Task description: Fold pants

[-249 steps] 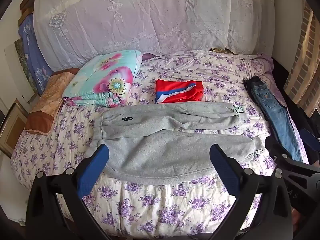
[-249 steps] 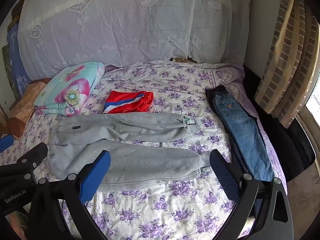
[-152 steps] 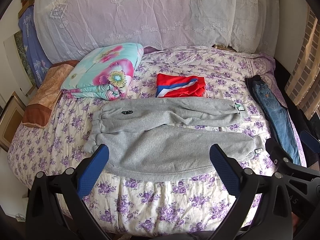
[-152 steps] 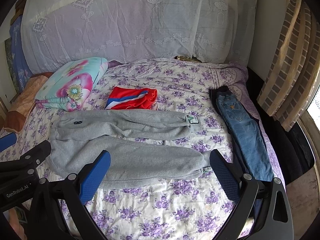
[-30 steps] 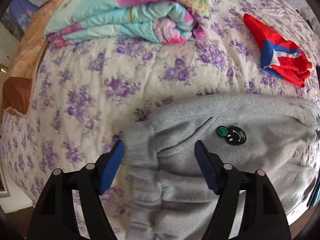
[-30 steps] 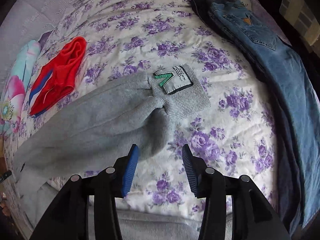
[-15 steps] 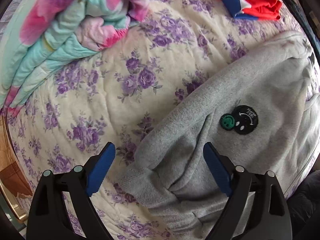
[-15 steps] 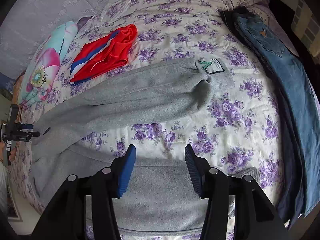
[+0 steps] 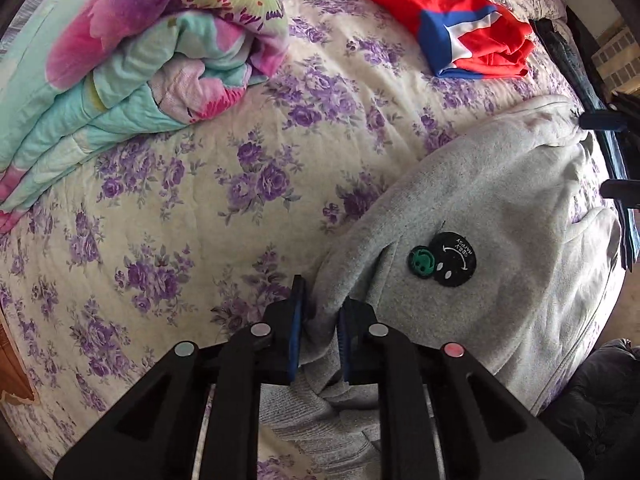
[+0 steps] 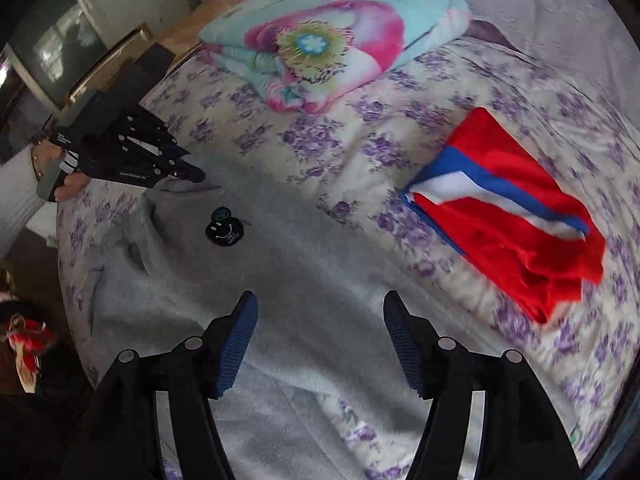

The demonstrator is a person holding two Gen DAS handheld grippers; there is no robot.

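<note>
The grey sweatpants (image 9: 500, 208) lie on the flowered bed, with a black and green smiley badge (image 9: 444, 258) near the waistband. My left gripper (image 9: 320, 312) is shut on the far corner of the waistband. In the right wrist view the grey sweatpants (image 10: 304, 264) spread under my right gripper (image 10: 320, 316), which is open and hovers over the upper leg. The left gripper (image 10: 192, 176) shows there at the waistband corner. The right gripper's fingertips (image 9: 600, 122) show at the right edge of the left wrist view.
A folded flowered quilt (image 9: 132, 52) lies at the back left. A folded red, white and blue garment (image 10: 516, 216) lies right of the pants. Blue jeans (image 9: 568, 52) lie at the far right edge. A framed picture (image 10: 52, 52) leans beside the bed.
My left gripper has closed on the waistband corner. My right gripper has swung left from the leg cuffs toward the waist end and has opened wider.
</note>
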